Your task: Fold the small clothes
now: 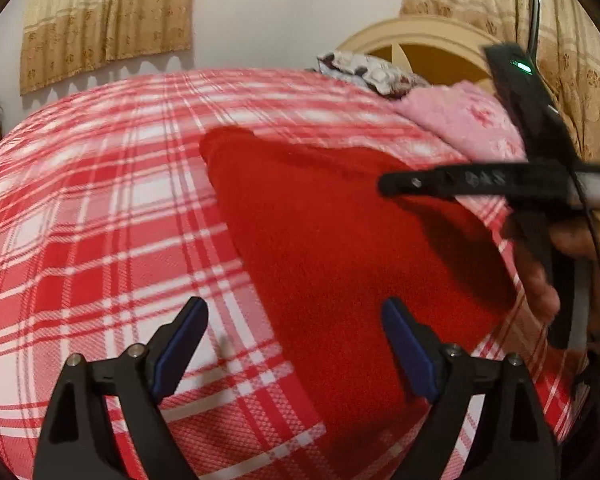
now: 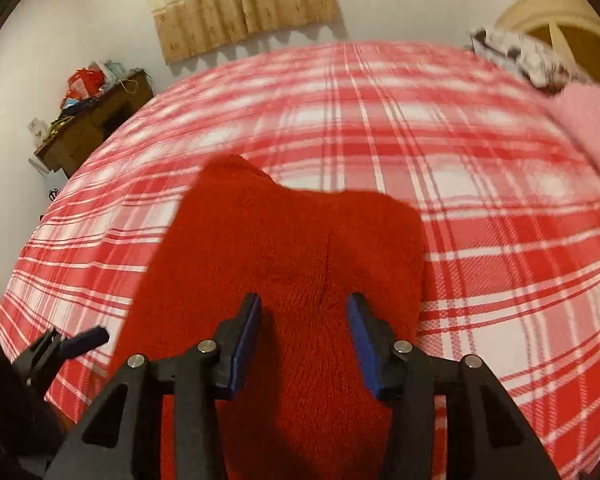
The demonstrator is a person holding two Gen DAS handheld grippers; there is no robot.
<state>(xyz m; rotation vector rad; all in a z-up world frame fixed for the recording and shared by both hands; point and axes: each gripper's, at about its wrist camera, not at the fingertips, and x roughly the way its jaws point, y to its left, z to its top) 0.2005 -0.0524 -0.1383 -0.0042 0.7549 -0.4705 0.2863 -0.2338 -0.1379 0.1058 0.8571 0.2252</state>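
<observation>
A red fleece garment (image 1: pixel 332 240) lies spread on the red-and-white plaid bed cover (image 1: pixel 100 208). My left gripper (image 1: pixel 296 320) is open above the garment's left edge, one finger over the plaid and one over the red cloth. My right gripper (image 2: pixel 304 320) is open above the middle of the garment (image 2: pixel 284 248), holding nothing. The right gripper's body also shows at the right of the left wrist view (image 1: pixel 500 180), hovering over the garment's far right side. The left gripper shows at the lower left of the right wrist view (image 2: pixel 68 344).
A pink blanket (image 1: pixel 468 120) and a patterned pillow (image 1: pixel 372 70) lie at the head of the bed by the cream headboard (image 1: pixel 420 36). A cluttered wooden table (image 2: pixel 88 120) stands beyond the bed's far left side. Curtains (image 2: pixel 240 0) hang on the wall.
</observation>
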